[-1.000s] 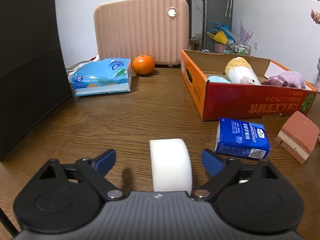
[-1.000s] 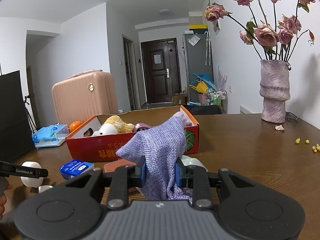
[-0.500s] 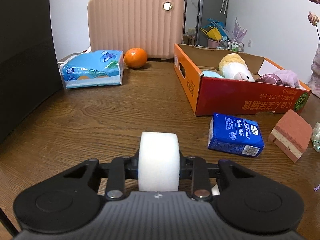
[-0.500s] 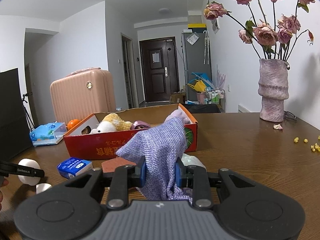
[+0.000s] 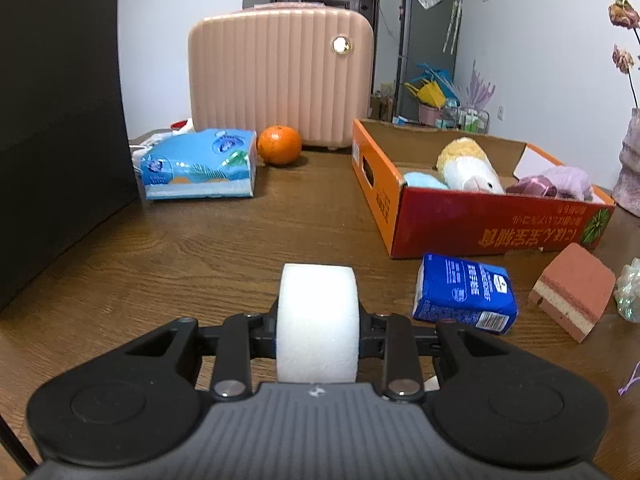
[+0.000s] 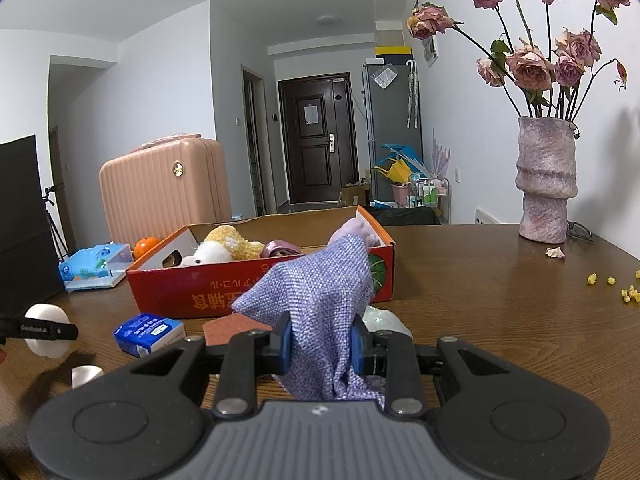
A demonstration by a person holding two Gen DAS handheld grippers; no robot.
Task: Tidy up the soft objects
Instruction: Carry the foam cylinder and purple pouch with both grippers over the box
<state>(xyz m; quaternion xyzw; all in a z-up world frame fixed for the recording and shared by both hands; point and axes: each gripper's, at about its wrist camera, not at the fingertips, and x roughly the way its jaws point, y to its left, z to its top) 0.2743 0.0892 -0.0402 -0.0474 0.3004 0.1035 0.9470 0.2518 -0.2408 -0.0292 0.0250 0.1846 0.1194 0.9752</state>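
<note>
left gripper (image 5: 316,320): jaws closed across the flat sides of a white foam cylinder (image 5: 317,322), held just above the brown wooden table (image 5: 200,248).
right gripper (image 6: 320,344): clamped on a limp lilac woven cloth (image 6: 320,300).
handling: foam looks light and squashy; a mid-body pinch seems best.
destination: likely the orange cardboard box (image 5: 480,220), ahead to the right.

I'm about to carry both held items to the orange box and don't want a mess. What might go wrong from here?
The purple cloth hangs loose below the right gripper and may snag the orange box rim. The white foam roll, squeezed in the left gripper, could spring out. The blue tissue pack lies in the path and might get knocked.
</note>
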